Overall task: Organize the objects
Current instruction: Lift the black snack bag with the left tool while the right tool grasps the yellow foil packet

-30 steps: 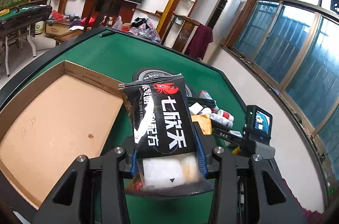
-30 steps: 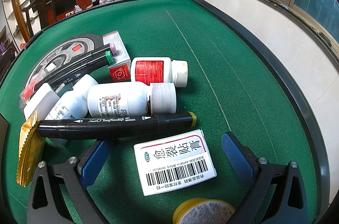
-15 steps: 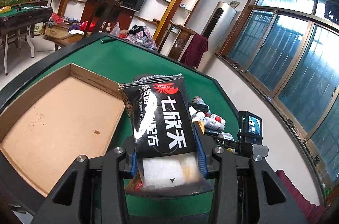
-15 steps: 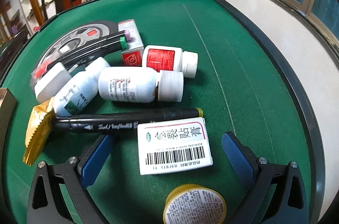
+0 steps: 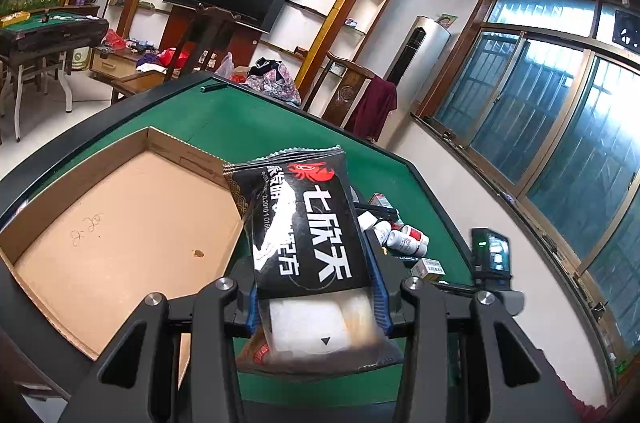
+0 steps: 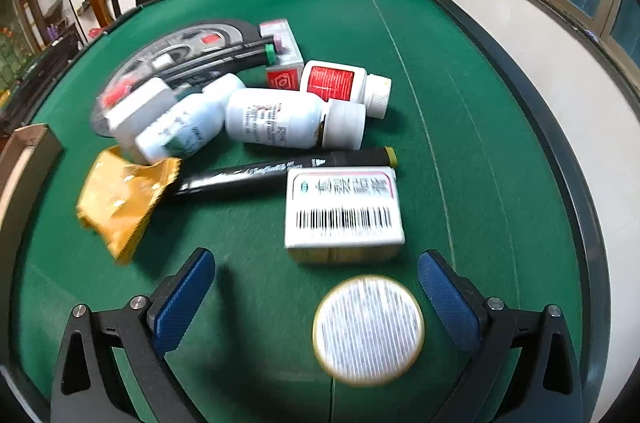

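A: Where is the black snack packet (image 5: 308, 223)?
B: The left gripper (image 5: 316, 287) pinches it in its jaws, up off the green counter (image 5: 240, 115), beside the open cardboard box (image 5: 116, 223).
A: What changed?
B: The box looks a bit farther off now. I think the packet goes in next.
A: And the right gripper (image 6: 316, 299)?
B: Its jaws are spread wide and hold nothing. A round yellow tin (image 6: 368, 329) now lies between them, below the flat white carton (image 6: 344, 211).
A: How does the packet look?
B: Shiny and crinkly.

Left gripper (image 5: 314, 275) clamped, tilted slightly down — right gripper (image 6: 316, 297) wide apart, angled steeply down.
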### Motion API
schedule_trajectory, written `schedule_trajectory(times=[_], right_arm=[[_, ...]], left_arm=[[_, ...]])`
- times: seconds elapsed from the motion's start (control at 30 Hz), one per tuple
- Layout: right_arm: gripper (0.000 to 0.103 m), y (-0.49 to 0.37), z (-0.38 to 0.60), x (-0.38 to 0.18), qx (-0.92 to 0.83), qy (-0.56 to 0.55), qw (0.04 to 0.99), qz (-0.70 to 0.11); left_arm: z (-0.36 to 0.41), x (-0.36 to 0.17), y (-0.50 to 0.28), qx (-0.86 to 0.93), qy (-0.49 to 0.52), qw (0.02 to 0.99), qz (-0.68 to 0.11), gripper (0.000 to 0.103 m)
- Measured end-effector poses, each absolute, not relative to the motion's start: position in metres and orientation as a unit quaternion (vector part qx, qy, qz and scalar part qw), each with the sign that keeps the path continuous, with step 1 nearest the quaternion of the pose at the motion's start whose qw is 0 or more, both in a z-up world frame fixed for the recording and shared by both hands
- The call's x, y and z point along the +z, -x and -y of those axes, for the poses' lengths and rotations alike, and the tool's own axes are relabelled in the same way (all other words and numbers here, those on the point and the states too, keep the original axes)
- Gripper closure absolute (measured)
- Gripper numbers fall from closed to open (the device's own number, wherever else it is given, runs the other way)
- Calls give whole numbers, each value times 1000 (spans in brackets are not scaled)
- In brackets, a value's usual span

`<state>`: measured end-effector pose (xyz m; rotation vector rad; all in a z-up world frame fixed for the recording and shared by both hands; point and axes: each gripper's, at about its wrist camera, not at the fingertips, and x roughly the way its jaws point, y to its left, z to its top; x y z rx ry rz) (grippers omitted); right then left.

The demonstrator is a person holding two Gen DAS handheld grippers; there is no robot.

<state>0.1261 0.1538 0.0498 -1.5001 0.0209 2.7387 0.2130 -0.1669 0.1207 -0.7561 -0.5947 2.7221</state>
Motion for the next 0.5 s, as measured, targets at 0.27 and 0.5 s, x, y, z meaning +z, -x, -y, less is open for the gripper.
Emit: schedule_trajectory(times=[0.27, 0.5], right_arm=[[0, -184, -137, 192, 967, 237, -81, -43], [1, -138, -85, 140, 914, 370, -163, -26]], left_arm=[[177, 122, -215, 939, 249, 107, 212, 62], [191, 113, -216, 936, 257, 91, 223, 62]])
